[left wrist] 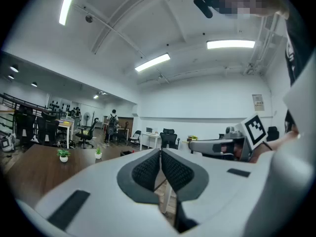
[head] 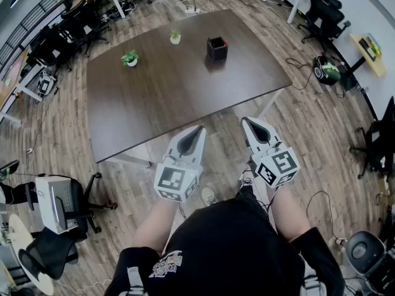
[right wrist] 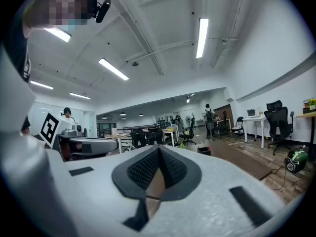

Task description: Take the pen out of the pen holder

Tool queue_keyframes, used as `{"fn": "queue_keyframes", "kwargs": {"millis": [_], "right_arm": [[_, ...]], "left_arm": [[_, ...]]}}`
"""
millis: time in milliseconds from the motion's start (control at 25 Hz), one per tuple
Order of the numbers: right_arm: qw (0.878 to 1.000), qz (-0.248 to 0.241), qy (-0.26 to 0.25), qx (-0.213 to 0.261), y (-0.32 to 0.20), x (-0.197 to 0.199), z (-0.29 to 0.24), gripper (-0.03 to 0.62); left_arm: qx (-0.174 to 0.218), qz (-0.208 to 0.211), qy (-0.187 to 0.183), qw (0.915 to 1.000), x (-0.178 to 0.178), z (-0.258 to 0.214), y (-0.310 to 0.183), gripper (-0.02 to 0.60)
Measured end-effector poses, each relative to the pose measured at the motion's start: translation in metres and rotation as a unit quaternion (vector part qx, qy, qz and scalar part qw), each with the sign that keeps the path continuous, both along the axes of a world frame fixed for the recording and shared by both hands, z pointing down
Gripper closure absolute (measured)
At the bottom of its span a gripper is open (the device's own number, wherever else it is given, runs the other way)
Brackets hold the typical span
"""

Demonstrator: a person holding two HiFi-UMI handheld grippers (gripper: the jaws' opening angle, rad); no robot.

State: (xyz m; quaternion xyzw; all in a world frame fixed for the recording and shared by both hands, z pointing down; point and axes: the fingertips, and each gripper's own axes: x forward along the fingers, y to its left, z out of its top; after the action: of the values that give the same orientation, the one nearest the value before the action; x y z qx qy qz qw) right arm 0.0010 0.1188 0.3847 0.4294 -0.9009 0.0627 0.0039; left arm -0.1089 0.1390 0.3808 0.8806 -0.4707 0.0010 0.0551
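Observation:
A black pen holder (head: pixel 216 49) stands on the far right part of the dark brown table (head: pixel 179 97); its contents are too small to make out. It also shows small and distant as the pen holder (right wrist: pixel 204 150) in the right gripper view. My left gripper (head: pixel 198 130) and right gripper (head: pixel 246 123) are held level side by side just off the table's near edge, far from the holder. Both are shut with nothing between the pads. In the left gripper view the left gripper (left wrist: pixel 161 154) points across the table, and the right gripper (right wrist: pixel 159 152) does the same in its own view.
Two small potted plants (head: pixel 130 58) (head: pixel 175 36) stand on the table's far left part. Office chairs (head: pixel 65 202) and desks ring the table on the wooden floor. A green and black device (head: pixel 326 71) lies on the floor at right. People stand far off in the room.

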Motion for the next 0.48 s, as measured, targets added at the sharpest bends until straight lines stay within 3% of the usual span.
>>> {"fn": "queue_keyframes", "kwargs": {"millis": [480], "right_arm": [[1.000, 0.002, -0.009, 0.008, 0.0078, 0.0005, -0.0090, 0.586]], "left_arm": [[0.002, 0.000, -0.003, 1.0000, 0.0017, -0.0023, 0.0054, 0.569]]}}
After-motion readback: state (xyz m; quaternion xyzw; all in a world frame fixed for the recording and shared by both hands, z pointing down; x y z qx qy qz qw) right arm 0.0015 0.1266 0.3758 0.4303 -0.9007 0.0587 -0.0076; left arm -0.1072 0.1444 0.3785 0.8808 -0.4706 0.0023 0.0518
